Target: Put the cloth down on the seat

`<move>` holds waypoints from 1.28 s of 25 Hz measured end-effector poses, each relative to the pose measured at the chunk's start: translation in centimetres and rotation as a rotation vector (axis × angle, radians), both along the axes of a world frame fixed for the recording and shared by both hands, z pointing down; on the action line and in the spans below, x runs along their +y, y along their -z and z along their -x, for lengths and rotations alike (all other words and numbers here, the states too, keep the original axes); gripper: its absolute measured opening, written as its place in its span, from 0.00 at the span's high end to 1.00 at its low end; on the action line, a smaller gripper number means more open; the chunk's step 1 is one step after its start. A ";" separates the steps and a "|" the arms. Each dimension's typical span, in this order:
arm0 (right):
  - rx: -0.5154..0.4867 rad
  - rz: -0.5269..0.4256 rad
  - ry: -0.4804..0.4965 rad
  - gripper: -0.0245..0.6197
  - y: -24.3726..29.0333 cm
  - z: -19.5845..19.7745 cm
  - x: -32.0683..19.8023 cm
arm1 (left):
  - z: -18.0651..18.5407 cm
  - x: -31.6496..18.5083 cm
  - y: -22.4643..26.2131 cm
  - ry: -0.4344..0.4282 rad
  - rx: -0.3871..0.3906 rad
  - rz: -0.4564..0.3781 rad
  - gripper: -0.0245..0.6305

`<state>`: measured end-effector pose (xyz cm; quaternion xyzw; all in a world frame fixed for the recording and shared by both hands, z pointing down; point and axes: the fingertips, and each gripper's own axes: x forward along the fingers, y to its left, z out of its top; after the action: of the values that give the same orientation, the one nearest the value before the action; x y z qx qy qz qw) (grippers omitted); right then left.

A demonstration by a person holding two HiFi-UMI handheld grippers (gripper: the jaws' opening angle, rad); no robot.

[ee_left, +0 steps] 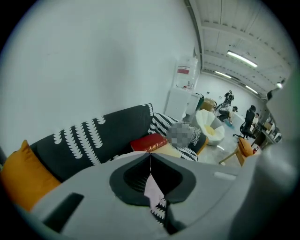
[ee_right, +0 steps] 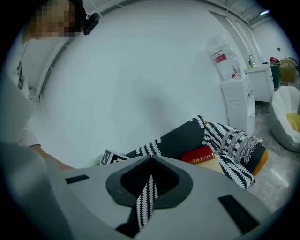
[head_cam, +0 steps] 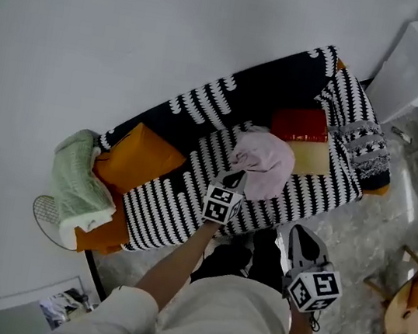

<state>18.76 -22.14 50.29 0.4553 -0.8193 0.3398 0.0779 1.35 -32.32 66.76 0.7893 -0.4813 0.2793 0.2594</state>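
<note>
A pink cloth (head_cam: pixel 266 163) lies bunched on the black-and-white striped sofa seat (head_cam: pixel 173 196), just in front of a red book (head_cam: pixel 301 124). My left gripper (head_cam: pixel 233 176) hovers at the cloth's left edge. Its jaws are shut with nothing clamped between them. In the left gripper view the left gripper (ee_left: pixel 150 155) shows its jaws meeting in a line, and a strip of the pink cloth (ee_left: pixel 153 190) appears through the gap below. My right gripper (head_cam: pixel 296 235) is off the sofa's front edge, above the floor. Seen in its own view, the right gripper (ee_right: pixel 151 160) is shut and empty.
An orange cushion (head_cam: pixel 138 157) and a green blanket (head_cam: pixel 77 177) fill the sofa's left end. A beige pad (head_cam: pixel 310 156) lies beside the book. A white appliance (head_cam: pixel 414 65) stands past the right armrest, and a wooden chair (head_cam: pixel 411 308) is at lower right.
</note>
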 end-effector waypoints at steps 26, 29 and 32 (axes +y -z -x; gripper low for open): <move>0.001 -0.051 0.369 0.95 1.2 17.0 32.0 | 10.7 40.9 17.0 0.140 0.231 -0.274 0.95; -0.018 -0.094 0.450 0.95 2.8 19.8 34.1 | 11.8 44.7 19.2 0.169 0.282 -0.303 0.95; -0.052 -0.137 0.541 0.95 4.8 21.9 35.1 | 11.8 47.5 21.4 0.192 0.339 -0.330 0.95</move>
<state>-3.15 12.99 45.45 0.2156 -0.9338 0.2619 0.1137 -10.40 15.20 45.38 0.8072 -0.5428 0.0346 0.2295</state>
